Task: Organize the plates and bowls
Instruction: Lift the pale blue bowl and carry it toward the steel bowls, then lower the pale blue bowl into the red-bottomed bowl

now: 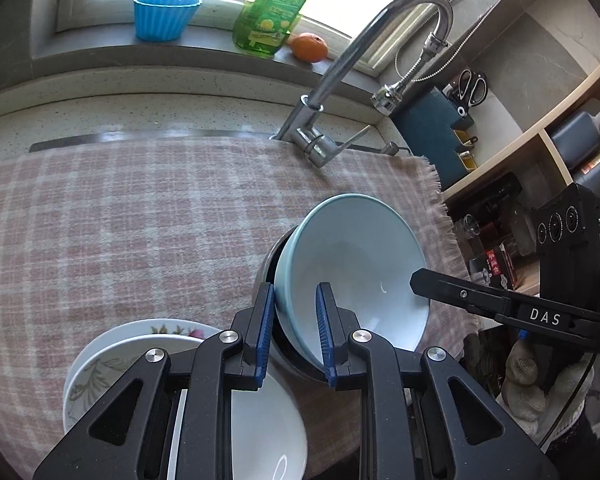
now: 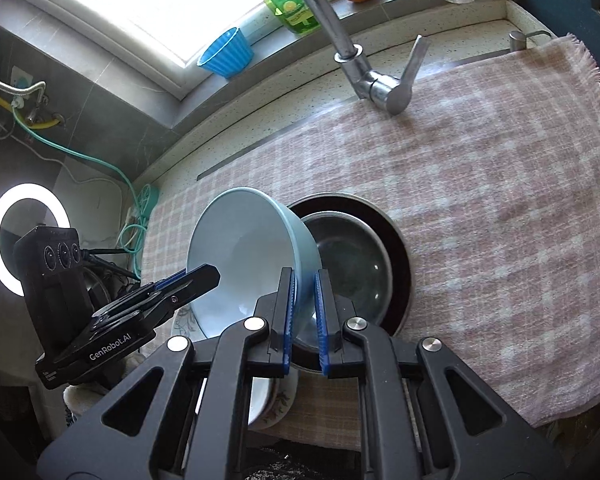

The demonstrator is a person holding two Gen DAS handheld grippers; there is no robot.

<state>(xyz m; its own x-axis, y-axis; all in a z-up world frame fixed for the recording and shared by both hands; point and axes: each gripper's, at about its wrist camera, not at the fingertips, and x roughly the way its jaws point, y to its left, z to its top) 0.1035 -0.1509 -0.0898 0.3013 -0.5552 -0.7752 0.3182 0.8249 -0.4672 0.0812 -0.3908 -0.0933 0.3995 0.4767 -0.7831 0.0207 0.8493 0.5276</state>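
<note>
Light blue bowl [image 1: 352,272] is held tilted between both tongs, above the steel bowl [image 2: 348,268] that sits in a dark-rimmed plate [image 2: 396,240] on the pink checked cloth [image 1: 140,220]. Left gripper [image 1: 296,336] clamps the bowl's rim on one side; right gripper [image 2: 304,320] is closed on the opposite rim, pads pressing the wall. Stack of white floral plates [image 1: 100,364] lies just beside the steel bowl, nearer the cloth's front edge. Faucet [image 1: 340,80] stands behind the cloth.

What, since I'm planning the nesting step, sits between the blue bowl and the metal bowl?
Nothing visible: the blue bowl hangs tilted right beside the metal bowl, whose inside looks empty.
</note>
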